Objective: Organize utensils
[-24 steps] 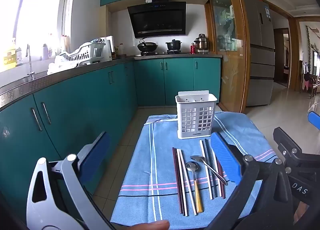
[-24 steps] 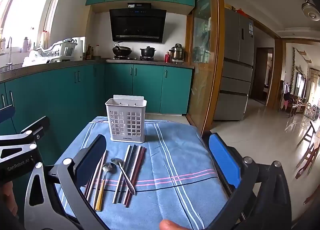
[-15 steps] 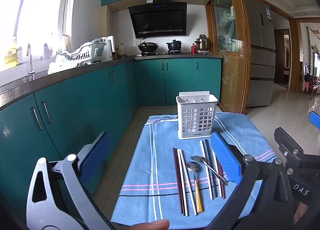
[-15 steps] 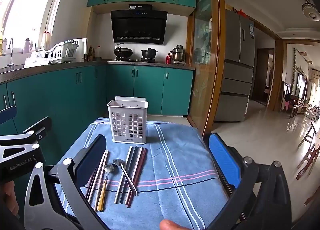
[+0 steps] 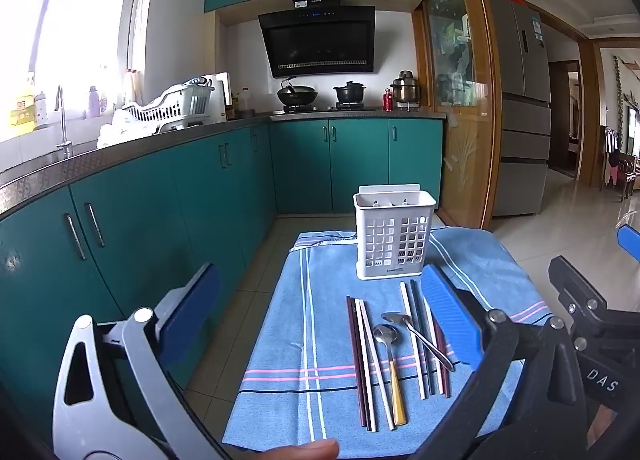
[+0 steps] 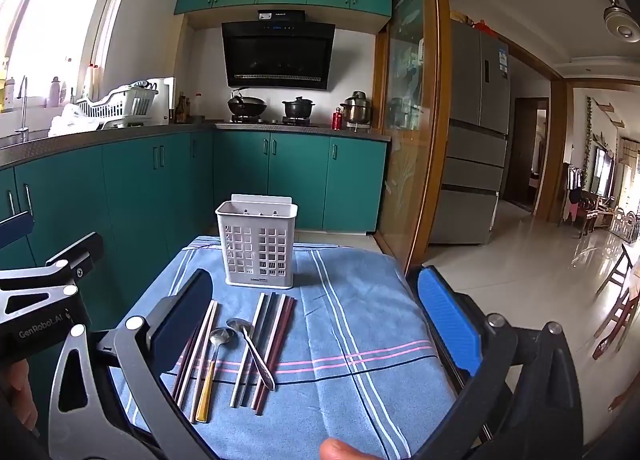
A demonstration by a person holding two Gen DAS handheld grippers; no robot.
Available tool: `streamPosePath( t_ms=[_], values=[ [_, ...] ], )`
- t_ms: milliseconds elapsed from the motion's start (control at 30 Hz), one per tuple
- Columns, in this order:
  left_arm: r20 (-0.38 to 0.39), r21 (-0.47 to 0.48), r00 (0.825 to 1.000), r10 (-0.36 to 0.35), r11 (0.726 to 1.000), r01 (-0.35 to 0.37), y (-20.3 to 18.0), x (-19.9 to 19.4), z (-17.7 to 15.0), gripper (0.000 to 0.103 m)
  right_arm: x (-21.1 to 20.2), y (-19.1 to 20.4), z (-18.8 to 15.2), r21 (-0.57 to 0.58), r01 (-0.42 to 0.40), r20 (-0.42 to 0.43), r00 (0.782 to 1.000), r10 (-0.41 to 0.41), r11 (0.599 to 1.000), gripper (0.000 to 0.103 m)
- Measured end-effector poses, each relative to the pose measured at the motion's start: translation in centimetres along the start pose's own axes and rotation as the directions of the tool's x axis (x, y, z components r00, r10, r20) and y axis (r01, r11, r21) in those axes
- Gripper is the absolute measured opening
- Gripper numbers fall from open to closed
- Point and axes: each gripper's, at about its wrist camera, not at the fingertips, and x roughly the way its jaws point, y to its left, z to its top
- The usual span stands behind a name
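Note:
A white slotted utensil holder (image 5: 394, 236) stands upright at the far end of a blue striped cloth (image 5: 320, 324); it also shows in the right wrist view (image 6: 258, 244). In front of it lie a dark and a white chopstick pair (image 5: 362, 360), a yellow-handled spoon (image 5: 390, 364), an all-metal spoon (image 5: 416, 334) and more chopsticks (image 5: 420, 340). In the right wrist view the yellow-handled spoon (image 6: 212, 368) and metal spoon (image 6: 252, 348) lie between the chopstick groups. My left gripper (image 5: 320, 308) and right gripper (image 6: 320, 312) are both open, empty, held above the cloth's near edge.
Teal kitchen cabinets (image 5: 132, 227) run along the left with a sink tap (image 5: 62, 119) and dish rack (image 5: 172, 107). A stove with pots (image 5: 320, 95) is at the back. A glass partition (image 5: 460, 99) and fridge (image 5: 520, 107) stand right. The table drops to tiled floor on both sides.
Both grippers have drifted slightly; the views have shifted a little. Nothing on the cloth has moved.

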Motion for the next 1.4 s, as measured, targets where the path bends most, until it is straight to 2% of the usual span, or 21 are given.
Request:
streamPosePath(
  t_ms=[1400],
  values=[
    [0.0, -0.005, 1.0, -0.002, 1.0, 0.002, 0.6, -0.8, 0.5, 0.099, -0.8, -0.3, 0.4, 0.002, 0.007, 0.002, 1.0, -0.007, 1.0, 0.1]
  ],
)
